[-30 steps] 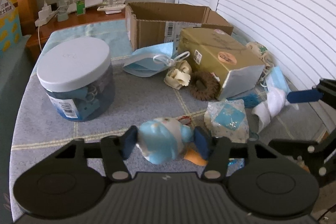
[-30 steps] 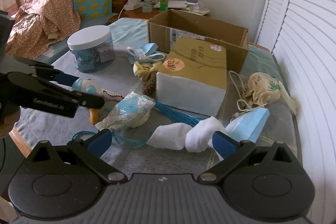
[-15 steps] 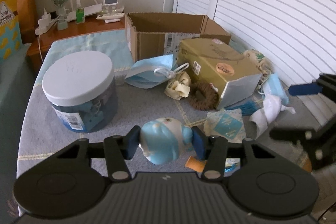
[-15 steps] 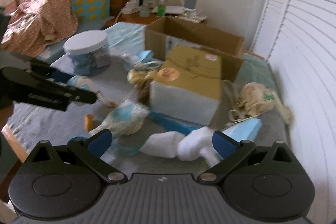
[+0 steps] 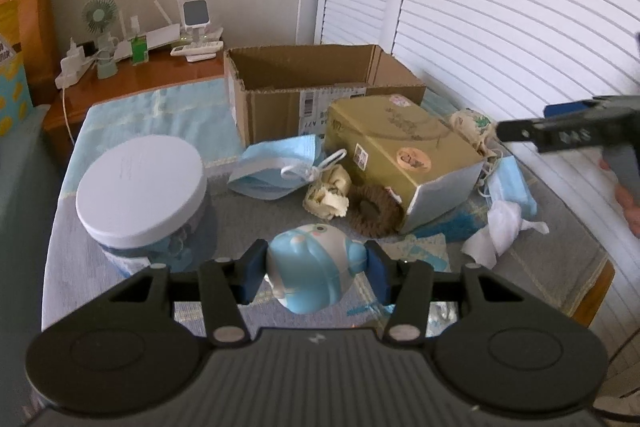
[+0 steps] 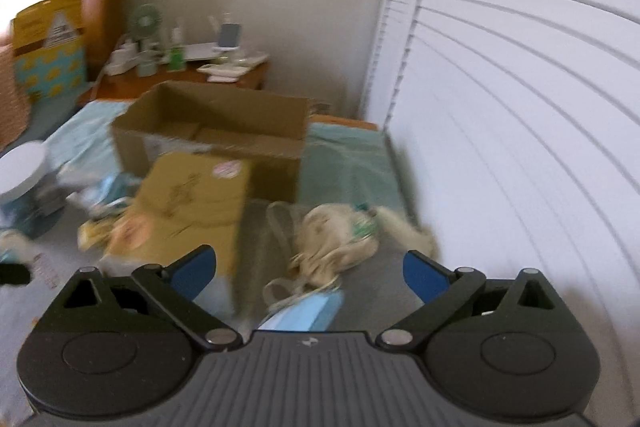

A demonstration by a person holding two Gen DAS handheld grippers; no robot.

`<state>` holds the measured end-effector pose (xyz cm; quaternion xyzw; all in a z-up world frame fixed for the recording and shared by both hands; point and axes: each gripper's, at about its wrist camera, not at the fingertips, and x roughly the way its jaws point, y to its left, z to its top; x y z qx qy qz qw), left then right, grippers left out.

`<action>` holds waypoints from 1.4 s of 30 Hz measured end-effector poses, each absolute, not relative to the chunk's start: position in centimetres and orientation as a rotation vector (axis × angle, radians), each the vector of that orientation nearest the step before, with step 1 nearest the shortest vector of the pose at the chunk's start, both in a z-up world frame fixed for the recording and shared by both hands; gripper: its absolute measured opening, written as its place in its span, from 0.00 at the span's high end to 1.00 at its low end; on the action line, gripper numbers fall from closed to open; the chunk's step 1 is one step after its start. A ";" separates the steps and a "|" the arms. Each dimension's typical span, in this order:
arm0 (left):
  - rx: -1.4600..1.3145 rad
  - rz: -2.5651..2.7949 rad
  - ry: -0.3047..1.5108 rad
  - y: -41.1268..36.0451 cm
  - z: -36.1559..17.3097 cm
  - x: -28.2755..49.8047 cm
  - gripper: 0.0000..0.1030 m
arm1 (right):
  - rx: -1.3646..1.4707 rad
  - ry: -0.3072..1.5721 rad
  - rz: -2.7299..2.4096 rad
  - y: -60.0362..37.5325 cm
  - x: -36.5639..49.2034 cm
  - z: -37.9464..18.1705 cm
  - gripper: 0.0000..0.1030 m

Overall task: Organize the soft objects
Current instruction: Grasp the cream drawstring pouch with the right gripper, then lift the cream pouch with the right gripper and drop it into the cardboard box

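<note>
My left gripper [image 5: 316, 273] is shut on a blue and white soft toy [image 5: 314, 269] and holds it above the table. An open cardboard box [image 5: 304, 87] stands at the back; it also shows in the right wrist view [image 6: 216, 139]. My right gripper [image 6: 310, 269] is open and empty, above a beige drawstring pouch [image 6: 336, 239] and a blue face mask [image 6: 304, 315]. The right gripper also shows at the right of the left wrist view [image 5: 568, 127]. Another mask [image 5: 276, 167], a cream scrunchie [image 5: 326, 193], a brown scrunchie [image 5: 376, 211] and white cloth [image 5: 500, 231] lie on the table.
A white-lidded jar [image 5: 140, 187] stands at the left. A gold tissue box [image 5: 404, 147] lies before the cardboard box. A white louvred door [image 6: 520, 107] lines the right side. A nightstand [image 5: 132, 71] with a fan and gadgets is behind.
My left gripper has lifted the soft toy off the table. My right gripper has risen and swung forward and right, from the white cloth to above the beige pouch.
</note>
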<state>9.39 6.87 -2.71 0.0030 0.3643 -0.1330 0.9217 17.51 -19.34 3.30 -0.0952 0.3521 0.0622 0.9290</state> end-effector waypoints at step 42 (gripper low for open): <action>0.099 -0.332 0.739 6.5 -0.5 9.5 0.51 | -0.166 0.828 0.086 -20.6 22.4 5.4 0.35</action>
